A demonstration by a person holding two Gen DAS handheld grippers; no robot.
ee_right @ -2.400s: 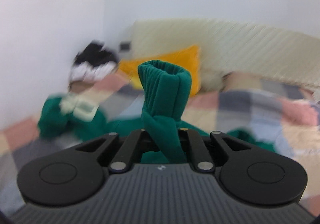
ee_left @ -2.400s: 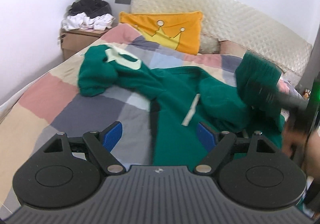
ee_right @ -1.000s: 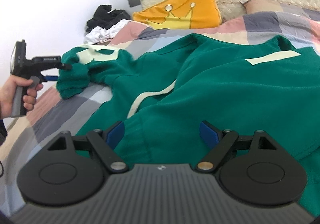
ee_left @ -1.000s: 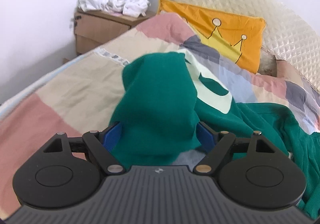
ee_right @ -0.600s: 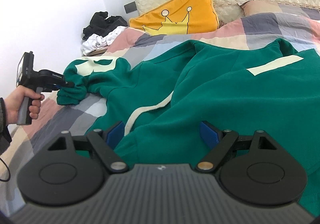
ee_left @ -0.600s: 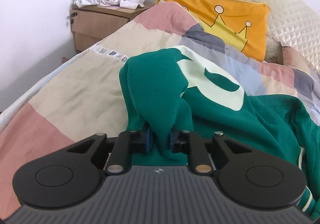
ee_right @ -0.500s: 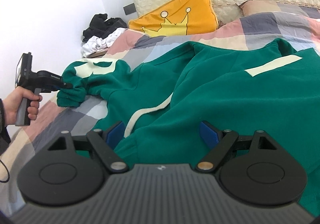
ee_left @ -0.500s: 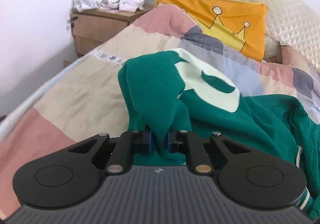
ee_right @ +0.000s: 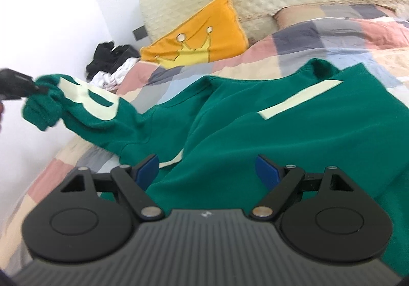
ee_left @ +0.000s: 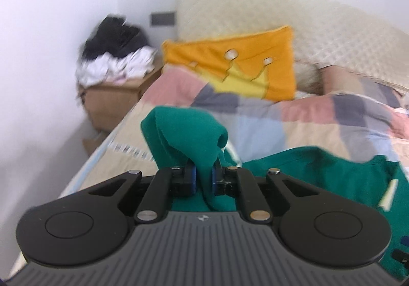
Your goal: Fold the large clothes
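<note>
A large green sweatshirt (ee_right: 255, 119) with cream markings lies spread on the bed. My left gripper (ee_left: 204, 176) has its jaws closing on the end of the green sleeve (ee_left: 184, 132), whose cloth is pinched between the blue pads and bunches above them. In the right wrist view that sleeve (ee_right: 84, 104) hangs lifted off the bed at the left, held by the left gripper (ee_right: 38, 88). My right gripper (ee_right: 207, 168) stands open just above the sweatshirt's body, with nothing between its fingers.
An orange crown pillow (ee_left: 245, 68) leans on the quilted headboard (ee_left: 306, 25). A brown nightstand (ee_left: 112, 101) with a pile of black and white clothes (ee_left: 115, 55) stands by the white wall at the left. The patchwork duvet (ee_left: 319, 117) covers the bed.
My left gripper shut on the sleeve end and lifted it up off the bed. The right gripper let go of the other cuff earlier and now hovers open over the sweatshirt's body.
</note>
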